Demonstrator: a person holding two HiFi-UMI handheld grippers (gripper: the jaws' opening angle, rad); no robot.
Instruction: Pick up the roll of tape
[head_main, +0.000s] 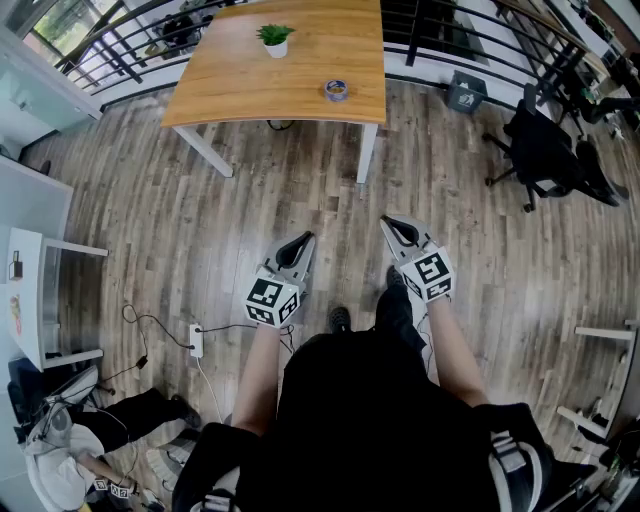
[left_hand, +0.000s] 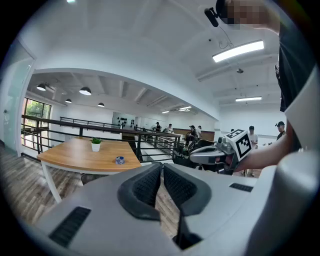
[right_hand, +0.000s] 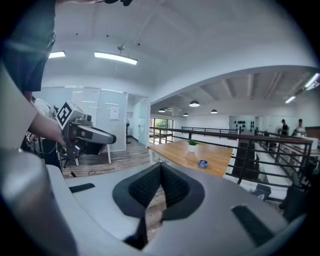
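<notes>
A small blue roll of tape (head_main: 337, 90) lies near the front right corner of a wooden table (head_main: 240, 85), far ahead of me. It shows as a blue dot on the tabletop in the left gripper view (left_hand: 119, 160) and in the right gripper view (right_hand: 202, 163). My left gripper (head_main: 303, 238) and right gripper (head_main: 389, 221) hover side by side over the wooden floor, well short of the table. Both are shut with nothing between the pads.
A potted plant (head_main: 274, 40) stands further back on the table. Black railings (head_main: 440, 40) run behind it. A black office chair (head_main: 545, 150) is at the right, a white desk (head_main: 30, 290) at the left, and a power strip (head_main: 196, 340) with cables lies on the floor.
</notes>
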